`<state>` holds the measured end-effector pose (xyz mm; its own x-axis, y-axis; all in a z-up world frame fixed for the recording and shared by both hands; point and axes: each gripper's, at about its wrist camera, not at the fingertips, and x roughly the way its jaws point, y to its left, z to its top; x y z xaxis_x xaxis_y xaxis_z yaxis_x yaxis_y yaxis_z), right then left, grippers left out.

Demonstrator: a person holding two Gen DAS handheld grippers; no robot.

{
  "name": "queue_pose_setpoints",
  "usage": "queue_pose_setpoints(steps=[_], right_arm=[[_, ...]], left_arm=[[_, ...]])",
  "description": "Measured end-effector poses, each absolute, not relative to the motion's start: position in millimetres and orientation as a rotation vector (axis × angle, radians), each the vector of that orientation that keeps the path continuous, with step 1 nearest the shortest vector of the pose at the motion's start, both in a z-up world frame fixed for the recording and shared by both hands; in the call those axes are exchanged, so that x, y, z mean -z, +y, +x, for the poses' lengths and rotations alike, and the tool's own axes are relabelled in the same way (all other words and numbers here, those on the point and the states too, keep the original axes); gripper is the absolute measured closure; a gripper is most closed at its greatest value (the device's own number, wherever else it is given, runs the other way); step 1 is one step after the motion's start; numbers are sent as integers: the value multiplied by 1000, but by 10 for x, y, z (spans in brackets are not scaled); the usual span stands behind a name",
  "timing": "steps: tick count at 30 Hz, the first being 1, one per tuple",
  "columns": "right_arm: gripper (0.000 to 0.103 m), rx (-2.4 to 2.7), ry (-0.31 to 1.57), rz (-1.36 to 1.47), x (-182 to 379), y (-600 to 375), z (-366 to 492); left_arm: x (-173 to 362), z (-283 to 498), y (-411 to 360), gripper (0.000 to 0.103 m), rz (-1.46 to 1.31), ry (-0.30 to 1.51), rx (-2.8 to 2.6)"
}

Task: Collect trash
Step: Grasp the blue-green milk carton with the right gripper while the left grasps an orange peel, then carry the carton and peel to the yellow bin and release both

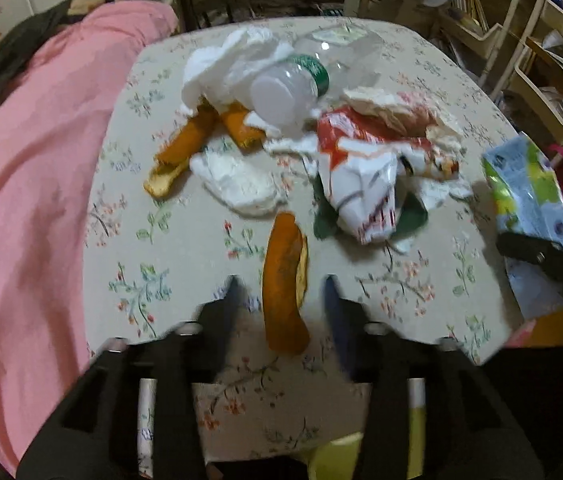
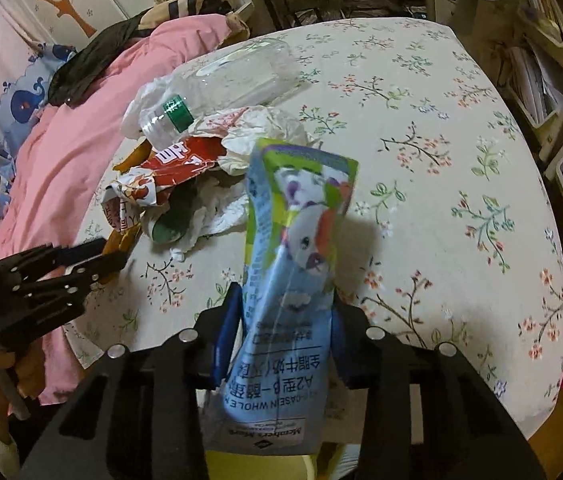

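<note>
Straddling orange peel (image 1: 286, 284) with left gripper (image 1: 281, 280), jaws apart, peel's long axis running straight ahead between fingers; right gripper (image 2: 285, 300) clamping milk carton (image 2: 293, 248).

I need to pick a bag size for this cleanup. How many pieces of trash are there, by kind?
Orange peels: 3
Plastic bottle: 1
Milk carton: 1
Red-and-white wrapper: 1
Tissue wads: at least 3; the heap hides some
Total: at least 9

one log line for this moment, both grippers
left gripper: open, straddling orange peel | right gripper: shut on milk carton | trash pile: still on table
</note>
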<state>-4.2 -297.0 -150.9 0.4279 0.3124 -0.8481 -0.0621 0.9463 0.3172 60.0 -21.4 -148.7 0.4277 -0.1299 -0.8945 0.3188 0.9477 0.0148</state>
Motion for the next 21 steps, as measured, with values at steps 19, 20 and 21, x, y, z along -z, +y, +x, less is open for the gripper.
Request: queue_pose_setpoints(steps=[19, 20, 21], right_arm=[[64, -446, 939, 300, 1266, -2744, -837], [64, -455, 936, 278, 1275, -2672, -902], [63, -463, 934, 254, 1295, -2591, -985]], left_arm=[[1090, -62, 87, 89, 30, 981, 276], [1080, -140, 93, 89, 26, 970, 281], [1057, -271, 111, 89, 24, 953, 290]])
